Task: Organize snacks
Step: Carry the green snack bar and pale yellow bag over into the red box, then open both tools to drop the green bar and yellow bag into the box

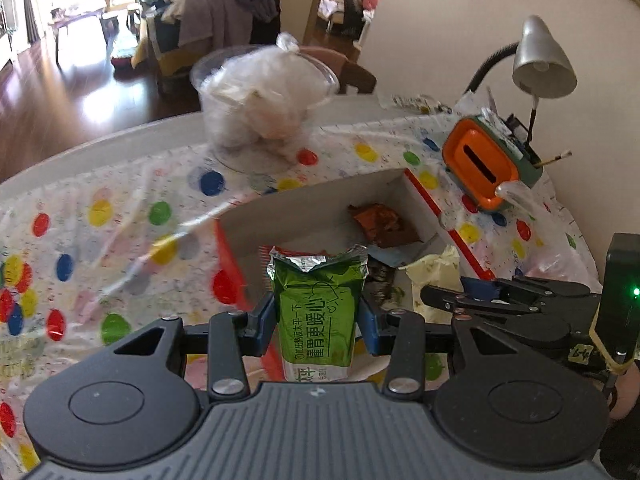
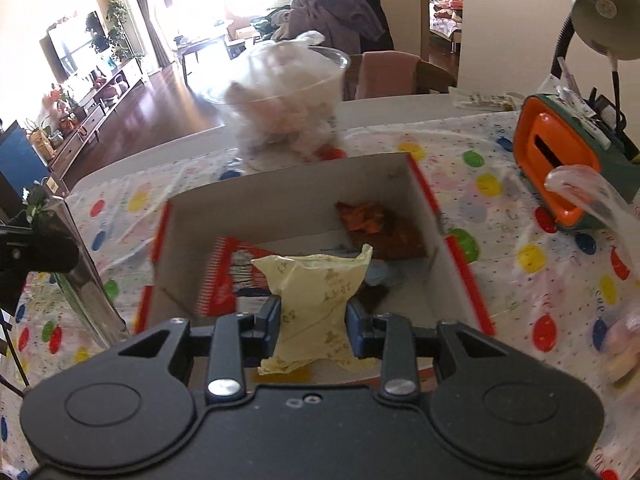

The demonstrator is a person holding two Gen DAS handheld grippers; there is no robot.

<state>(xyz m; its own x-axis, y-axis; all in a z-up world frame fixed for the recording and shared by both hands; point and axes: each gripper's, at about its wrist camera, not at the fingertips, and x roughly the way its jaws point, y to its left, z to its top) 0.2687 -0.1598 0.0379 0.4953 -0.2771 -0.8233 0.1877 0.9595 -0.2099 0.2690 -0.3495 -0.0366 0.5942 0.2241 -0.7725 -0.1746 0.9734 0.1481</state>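
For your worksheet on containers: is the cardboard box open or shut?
Open. The cardboard box has no lid on top, and its inside shows an orange-brown packet and a red packet.

A polka-dot tablecloth (image 1: 120, 216) is spread over the table (image 1: 132, 136). A clear plastic tub (image 1: 260, 104) stuffed with a white plastic bag is set near the far edge. To the right, an orange and green holder (image 1: 484, 160) is placed beside a grey desk lamp (image 1: 544, 60). Beyond the table, a chair draped with brown clothing (image 2: 332, 12) and a dark wooden floor (image 1: 92, 92) are seen.
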